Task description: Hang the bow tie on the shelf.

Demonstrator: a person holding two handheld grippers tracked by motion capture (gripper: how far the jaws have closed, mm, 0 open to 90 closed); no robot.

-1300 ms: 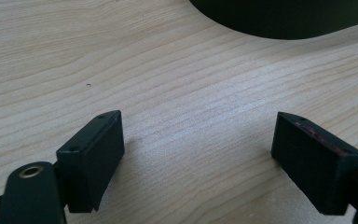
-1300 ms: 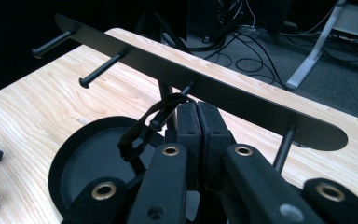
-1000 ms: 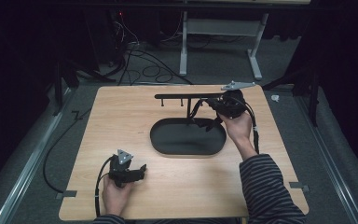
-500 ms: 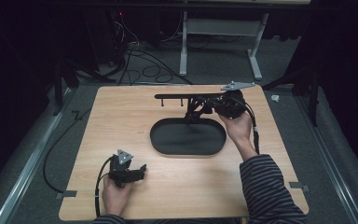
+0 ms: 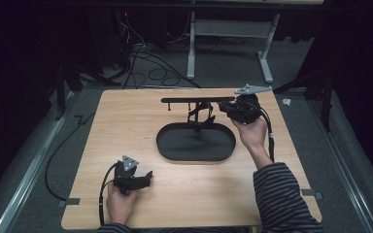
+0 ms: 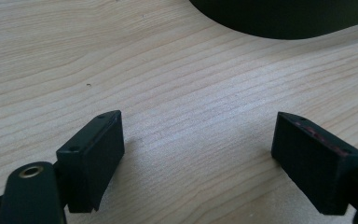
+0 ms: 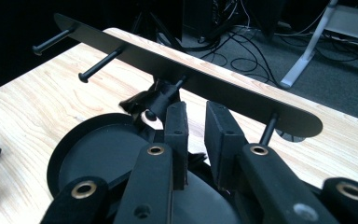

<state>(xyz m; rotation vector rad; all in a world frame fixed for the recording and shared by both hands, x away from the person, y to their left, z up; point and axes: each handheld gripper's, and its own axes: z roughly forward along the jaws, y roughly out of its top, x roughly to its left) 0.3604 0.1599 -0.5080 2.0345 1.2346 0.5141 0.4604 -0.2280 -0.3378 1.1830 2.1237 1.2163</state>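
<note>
Right gripper view: right gripper (image 7: pixel 195 135) fingers just opening, nothing between, below peg rack (image 7: pixel 186 77); left gripper (image 6: pixel 200 158) wide open, empty.

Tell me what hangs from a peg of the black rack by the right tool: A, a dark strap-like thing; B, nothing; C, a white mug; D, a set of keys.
A: a dark strap-like thing dangles from a peg of the rack, above the tray, just ahead of the right tool.

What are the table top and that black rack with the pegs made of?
The table top looks like light wood or wood-look laminate: pale grain lines run across it. The black rack seems to be thin painted metal, flat and matte with slim round pegs, though plastic is possible.
</note>
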